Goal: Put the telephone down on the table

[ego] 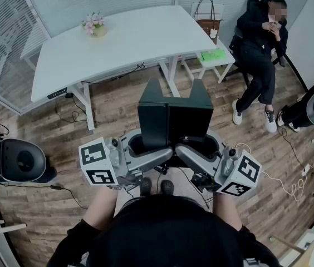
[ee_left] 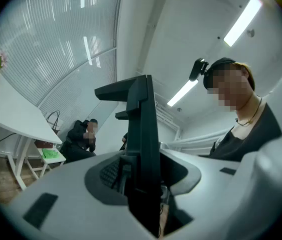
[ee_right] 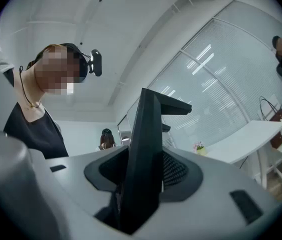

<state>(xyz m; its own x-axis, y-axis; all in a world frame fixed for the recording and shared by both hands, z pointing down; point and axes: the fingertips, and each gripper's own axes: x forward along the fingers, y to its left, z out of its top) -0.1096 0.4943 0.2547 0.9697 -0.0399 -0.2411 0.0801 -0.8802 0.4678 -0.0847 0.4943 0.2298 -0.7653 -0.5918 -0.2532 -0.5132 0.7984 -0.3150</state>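
white table point(ego: 140, 38) ahead across wood floor point(ego: 118, 104), flower pot point(ego: 94, 25) atop

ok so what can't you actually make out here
phone: head view shows only plain black faces, no keys or handset; both gripper views show just an upright black panel.
bag: head view, contents hidden by its own sides.
green thing near the bag: head view, too small to name.
flowers: too small in every view to tell the kind.
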